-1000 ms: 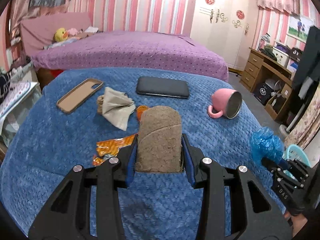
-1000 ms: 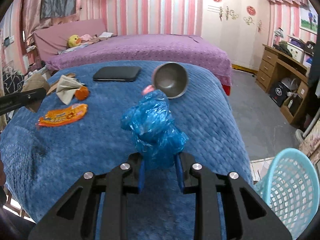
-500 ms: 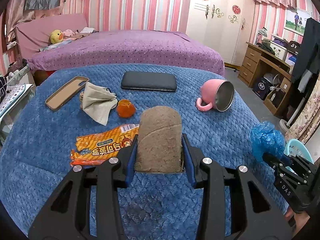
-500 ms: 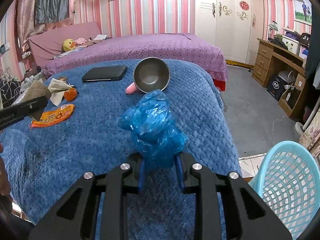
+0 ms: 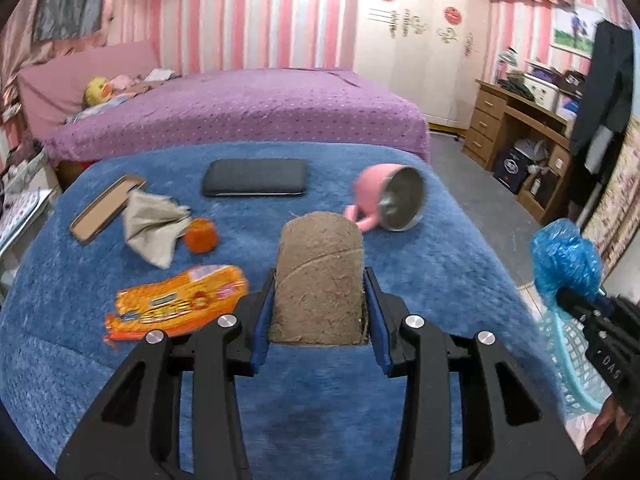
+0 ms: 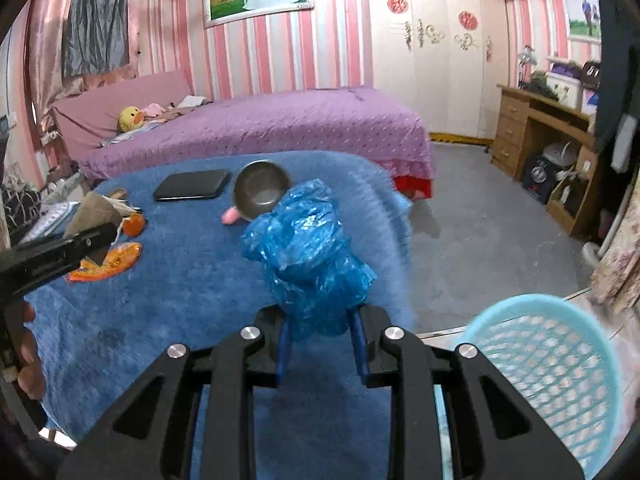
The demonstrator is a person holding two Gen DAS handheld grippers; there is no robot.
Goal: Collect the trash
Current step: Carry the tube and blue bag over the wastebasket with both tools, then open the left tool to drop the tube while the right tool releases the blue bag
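Observation:
My left gripper (image 5: 318,320) is shut on a brown cardboard piece (image 5: 318,276) and holds it above the blue blanket (image 5: 420,256). My right gripper (image 6: 320,344) is shut on a crumpled blue plastic bag (image 6: 310,256), near the blanket's right edge; the bag also shows in the left wrist view (image 5: 564,260). A light blue mesh basket (image 6: 548,380) stands on the floor at the lower right. On the blanket lie an orange snack wrapper (image 5: 176,304), a crumpled beige napkin (image 5: 154,228) and a small orange peel (image 5: 200,236).
A pink mug (image 5: 388,204) lies on its side. A dark case (image 5: 256,178) and a tan phone case (image 5: 106,208) lie further back. A purple bed (image 5: 240,116) stands behind. A wooden desk (image 6: 548,136) stands at the right on the grey floor (image 6: 480,248).
Both grippers have pulled back and swung right with their loads. The basket has come further into the right wrist view. The blanket's items now sit further away.

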